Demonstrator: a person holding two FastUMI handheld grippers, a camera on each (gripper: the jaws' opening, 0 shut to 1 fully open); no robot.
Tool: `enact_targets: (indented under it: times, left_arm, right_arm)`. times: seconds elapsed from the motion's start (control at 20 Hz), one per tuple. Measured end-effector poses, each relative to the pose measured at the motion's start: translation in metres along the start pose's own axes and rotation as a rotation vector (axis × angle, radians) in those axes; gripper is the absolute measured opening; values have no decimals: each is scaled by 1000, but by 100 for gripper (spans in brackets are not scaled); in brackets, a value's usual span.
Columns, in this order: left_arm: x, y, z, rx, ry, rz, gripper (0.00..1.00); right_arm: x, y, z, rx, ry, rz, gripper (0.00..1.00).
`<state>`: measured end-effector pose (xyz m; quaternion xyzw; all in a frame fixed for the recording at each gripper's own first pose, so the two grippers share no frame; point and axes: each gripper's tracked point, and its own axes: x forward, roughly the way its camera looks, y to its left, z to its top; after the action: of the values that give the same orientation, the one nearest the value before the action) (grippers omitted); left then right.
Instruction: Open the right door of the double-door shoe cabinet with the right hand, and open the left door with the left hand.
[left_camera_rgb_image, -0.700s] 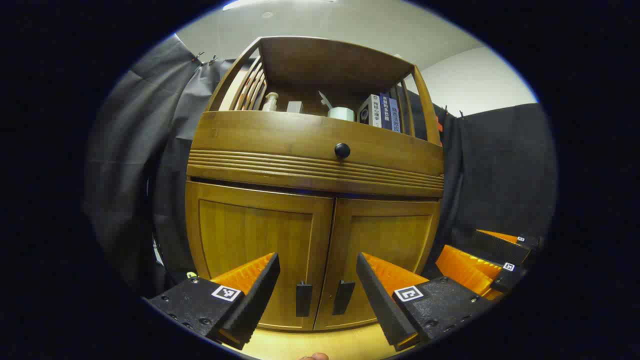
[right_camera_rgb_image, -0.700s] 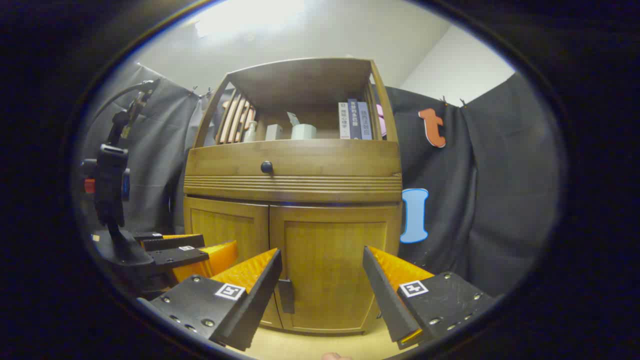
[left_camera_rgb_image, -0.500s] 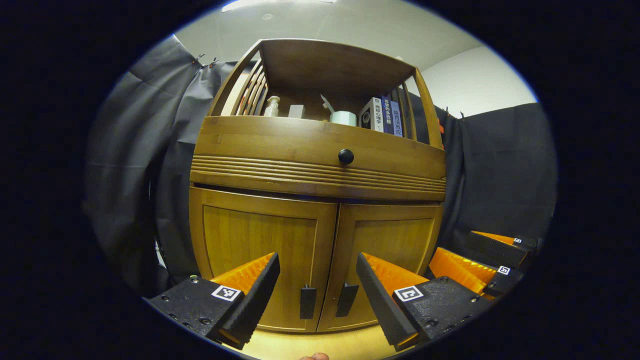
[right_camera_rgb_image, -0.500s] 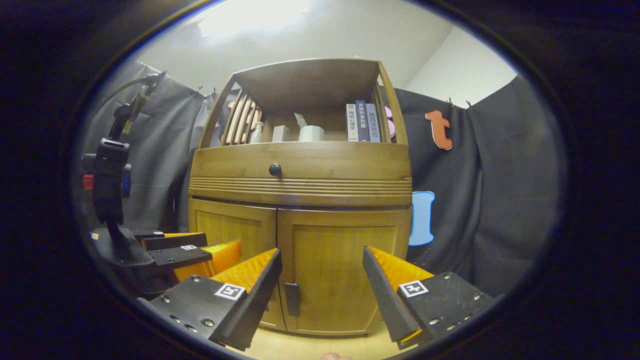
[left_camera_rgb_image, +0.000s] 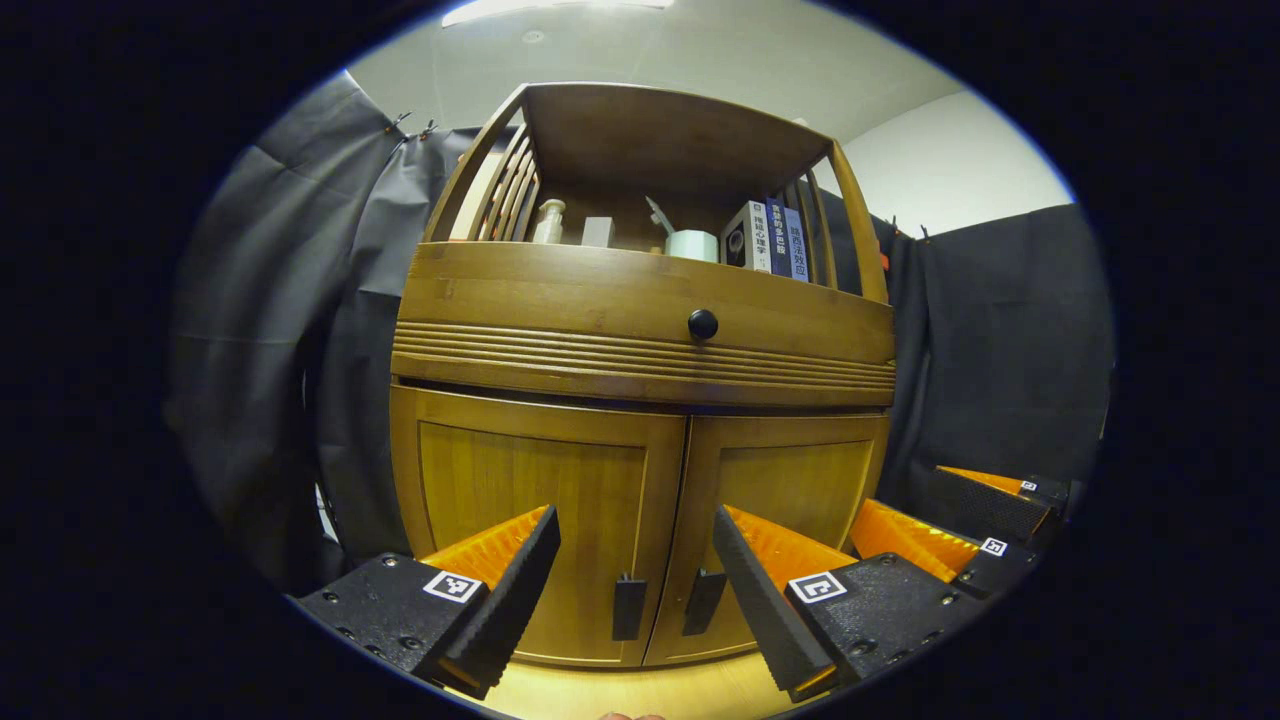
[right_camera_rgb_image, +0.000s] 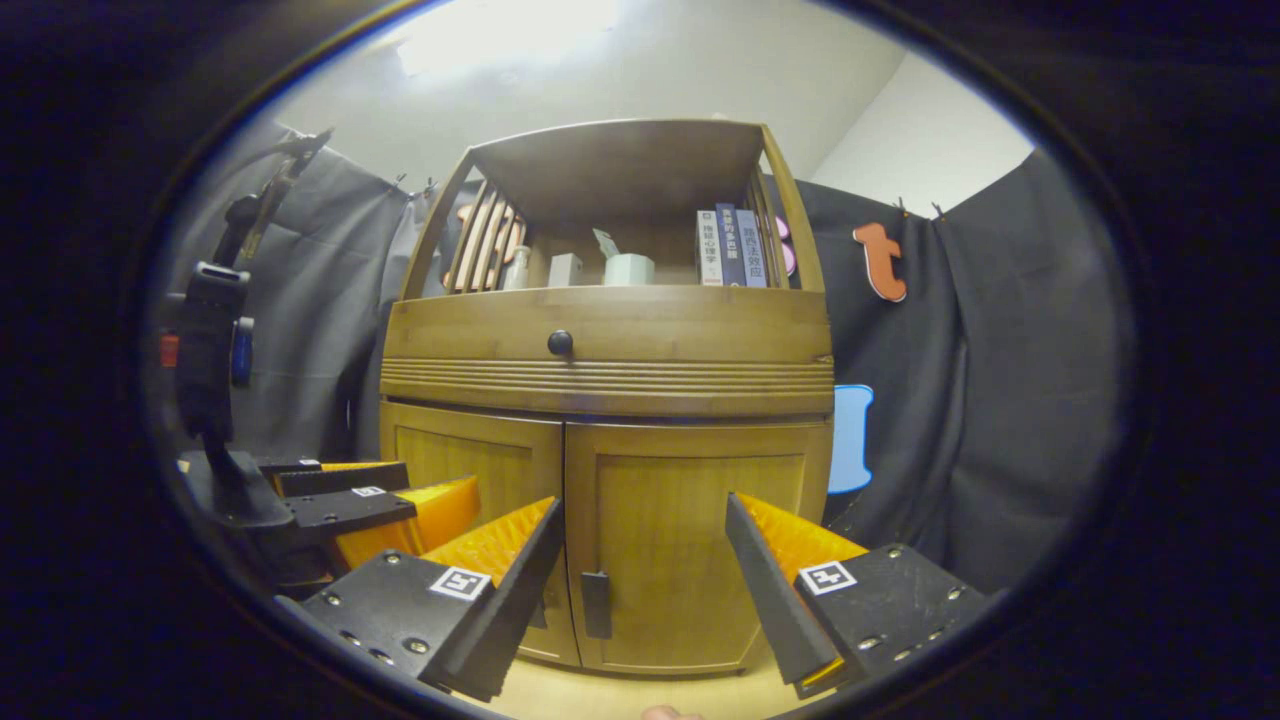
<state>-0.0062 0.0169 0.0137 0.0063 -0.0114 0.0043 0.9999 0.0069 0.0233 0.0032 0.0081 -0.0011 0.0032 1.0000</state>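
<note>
Claws both spread: my left claw (left_camera_rgb_image: 635, 560) and right claw (right_camera_rgb_image: 645, 560) point level at the closed cabinet doors (left_camera_rgb_image: 640, 540), handles at 6 o'clock.

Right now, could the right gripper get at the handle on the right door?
Probably yes. The right gripper is open, its jaws spread either side of the right door's handle, with nothing between them. It hasn't touched the handle yet.

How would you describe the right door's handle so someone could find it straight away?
Start at the wooden shoe cabinet; below its drawer are two closed doors. The right door's handle is a small dark upright bar low down by the centre seam. Unlike the round drawer knob, it is flat and rectangular.
</note>
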Motion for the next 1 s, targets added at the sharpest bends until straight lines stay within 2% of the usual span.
enact_targets:
  times: [0.1,0.15,0.25,0.4,0.55,0.6,0.65,0.75,0.8,0.9,1.0]
  left_arm:
    - [-2,4,-1,-1,4,5,92]
    - [-3,7,-2,0,8,11,95]
    - [-7,14,-3,-1,11,23,92]
    - [-14,30,-1,4,10,50,92]
    - [-22,53,1,24,6,92,92]
    - [-23,61,1,30,6,108,96]
    - [-25,70,1,35,8,123,92]
    - [-29,86,0,45,15,154,92]
    - [-31,92,0,50,17,166,92]
    - [-33,106,1,64,19,191,92]
    - [-34,116,3,76,19,211,92]
  right_arm:
    - [0,2,-3,0,6,-6,96]
    - [1,3,-6,0,12,-8,96]
    - [5,5,-18,2,34,-15,96]
    - [19,12,-51,26,100,-20,94]
    - [37,24,-87,49,166,-13,99]
    - [45,30,-99,52,184,-3,96]
    - [52,34,-111,50,199,0,96]
    - [64,43,-133,46,230,2,86]
    - [71,46,-144,39,249,2,86]
    - [81,51,-164,35,278,3,76]
    - [96,53,-188,32,315,-7,73]
